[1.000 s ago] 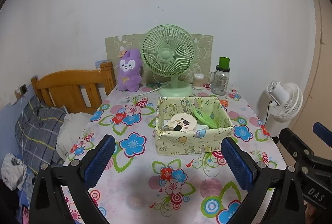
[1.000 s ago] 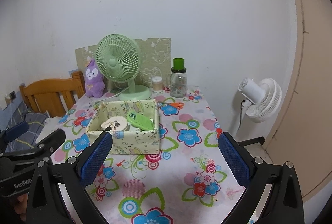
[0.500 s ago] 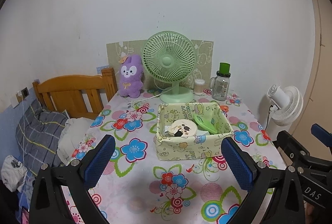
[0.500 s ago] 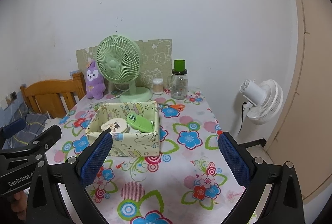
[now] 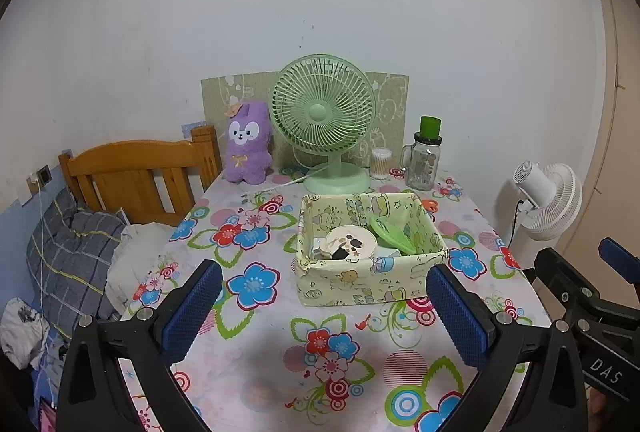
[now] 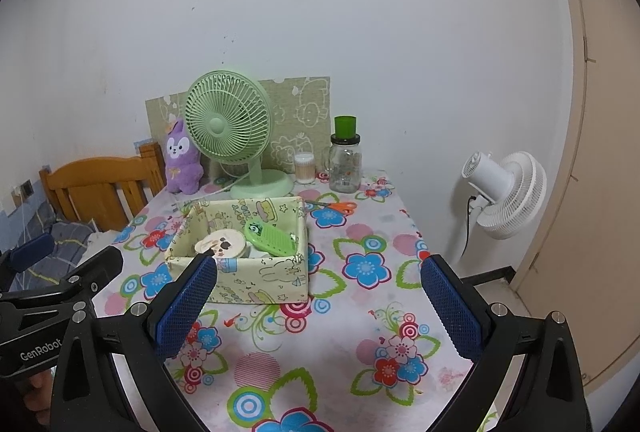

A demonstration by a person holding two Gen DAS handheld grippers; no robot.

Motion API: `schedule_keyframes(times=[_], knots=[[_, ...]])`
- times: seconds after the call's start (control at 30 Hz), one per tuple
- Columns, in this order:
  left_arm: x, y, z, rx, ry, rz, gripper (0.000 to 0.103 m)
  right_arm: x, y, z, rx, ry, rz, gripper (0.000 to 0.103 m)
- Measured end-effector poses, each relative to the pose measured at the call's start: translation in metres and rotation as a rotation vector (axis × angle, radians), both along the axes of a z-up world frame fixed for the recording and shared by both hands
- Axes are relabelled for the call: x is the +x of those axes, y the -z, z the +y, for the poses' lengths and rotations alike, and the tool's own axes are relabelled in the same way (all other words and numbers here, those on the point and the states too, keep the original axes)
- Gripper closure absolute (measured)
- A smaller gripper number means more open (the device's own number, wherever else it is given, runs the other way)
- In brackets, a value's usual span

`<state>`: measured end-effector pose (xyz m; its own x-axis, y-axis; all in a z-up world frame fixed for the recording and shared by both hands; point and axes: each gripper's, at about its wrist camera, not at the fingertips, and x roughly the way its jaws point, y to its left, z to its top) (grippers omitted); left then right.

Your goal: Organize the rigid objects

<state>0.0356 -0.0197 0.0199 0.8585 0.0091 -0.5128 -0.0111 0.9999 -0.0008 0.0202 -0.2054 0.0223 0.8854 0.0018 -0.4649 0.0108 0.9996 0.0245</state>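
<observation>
1. Compared with 1 second ago, both views sit higher and farther back: the fabric box (image 5: 370, 264) appears smaller and lower in each picture, and more of the floral desk (image 5: 256, 364) shows in front of it. The box and its contents have not shifted.
2. The left tool (image 5: 324, 316) is spread wide with nothing between its blue pads, just as before. The right tool (image 6: 318, 306) is likewise spread and empty.
3. The box stands on the desk, in front of the green fan (image 5: 324, 120). Inside it lie a round cream item (image 5: 350, 242) and a green brush-like item (image 5: 390, 234), touching each other.
4. Behind the box, along the wall, stand a purple plush (image 5: 246, 142), the fan, a small cotton-swab jar (image 5: 380, 163) and a glass jar with a green lid (image 5: 424, 160). Orange-handled scissors (image 6: 340, 207) lie just right of the box's back corner.
5. The desk in front of the box holds only the cloth pattern, and so does the strip to its right up to the desk's right edge. Past that edge a white fan (image 6: 506, 194) stands on the floor; past the left edge are a wooden headboard (image 5: 136, 180) and bedding.
6. The box lies ahead of both tools, apart from their pads; in the right view its front-left corner is partly hidden by the left pad.
</observation>
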Motion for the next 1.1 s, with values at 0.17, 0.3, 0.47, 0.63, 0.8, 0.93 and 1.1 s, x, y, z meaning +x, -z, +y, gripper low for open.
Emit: schedule_keyframes(times=[0.17,0.3,0.47,0.63,0.8,0.93,1.1], knots=[[0.0022,0.0012,-0.0009,-0.001,0.002,0.003,0.0,0.0005,0.0001,0.0005,0.0,0.001,-0.002,0.0],[0.0026,0.0024,-0.0014,-0.002,0.001,0.004,0.0,0.002,0.0009,0.0,0.005,0.002,0.0,0.0],[0.002,0.0018,-0.0006,-0.002,0.002,0.003,0.0,0.003,0.0022,-0.0009,0.008,0.001,0.002,0.0],[0.0019,0.002,-0.0016,0.003,-0.003,0.0,0.0,0.0028,0.0027,-0.0012,0.01,0.004,-0.001,0.0],[0.0037,0.0043,-0.0011,0.001,0.0,0.002,0.0,0.0028,0.0032,-0.0004,0.01,0.002,-0.006,0.0],[0.003,0.004,-0.0007,0.002,0.0,0.003,0.0,0.0016,0.0034,-0.0003,0.009,0.004,-0.006,0.0],[0.0021,0.0069,0.0014,-0.004,0.002,0.003,0.0,0.0024,0.0044,-0.0006,0.016,0.017,-0.006,0.0]])
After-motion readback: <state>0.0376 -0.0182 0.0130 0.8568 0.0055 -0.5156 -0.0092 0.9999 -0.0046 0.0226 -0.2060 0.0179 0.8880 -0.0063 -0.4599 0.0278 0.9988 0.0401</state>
